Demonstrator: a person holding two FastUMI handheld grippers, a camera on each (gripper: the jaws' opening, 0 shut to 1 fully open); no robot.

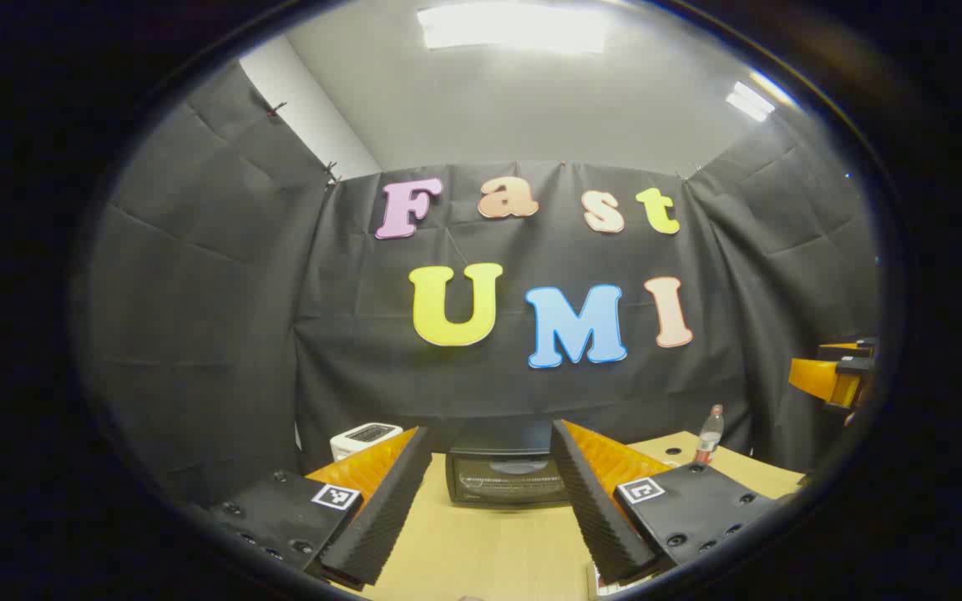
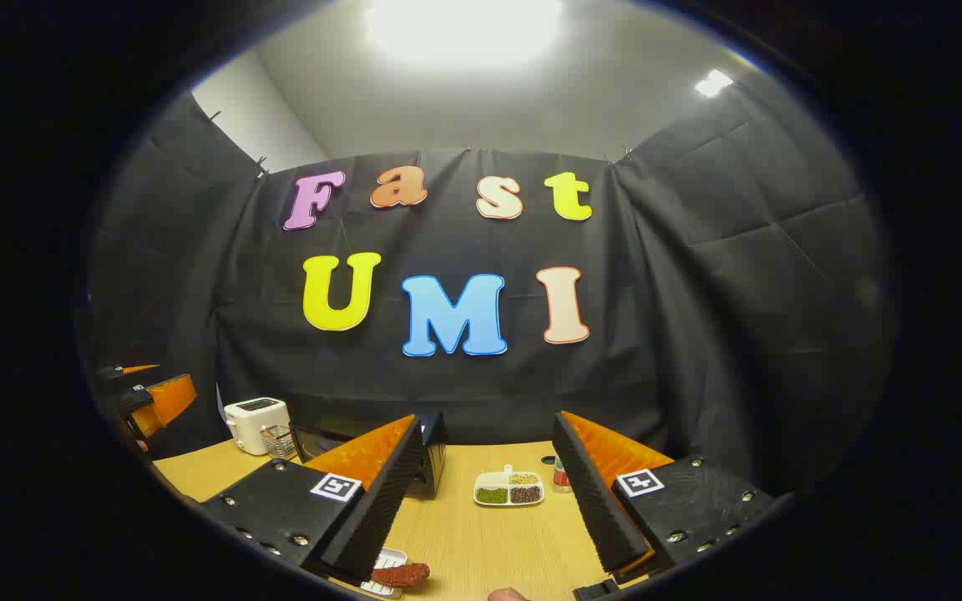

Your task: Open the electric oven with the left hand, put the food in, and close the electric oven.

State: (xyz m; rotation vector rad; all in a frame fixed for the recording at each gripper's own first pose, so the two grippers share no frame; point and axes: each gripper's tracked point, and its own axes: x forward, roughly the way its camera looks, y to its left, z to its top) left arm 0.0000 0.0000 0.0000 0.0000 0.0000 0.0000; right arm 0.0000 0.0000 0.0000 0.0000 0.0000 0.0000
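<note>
We judge that the task is at its very start: the electric oven (image 1: pixel 508 476) stands with its dark glass door closed, straight ahead of the left tool (image 1: pixel 481 501) and framed between its two fingers, and no step is done yet. The left tool has its fingers wide apart and holds nothing; it is near the oven but does not touch it. The right tool (image 2: pixel 481 501) also has its fingers spread apart and empty. The food (image 2: pixel 400 574), a reddish-brown piece that we take for a sausage, though it is too small to be sure, lies on a small white tray (image 2: pixel 384 561) on the wooden table (image 2: pixel 489 542), just below the tip of the right tool's left-hand finger. So all is left to do: to open the door with the left tool, to take the food and put it inside, and to close the door. Around, we see a white toaster (image 2: pixel 255 424) far to the left of the right tool, a divided white dish (image 2: pixel 508 490) with green and brown contents ahead between its fingers, and a bottle with a red label (image 1: pixel 707 436) to the right of the left tool. Nothing seems to stand between the left tool and the oven door; the divided dish is well apart from the food.
</note>
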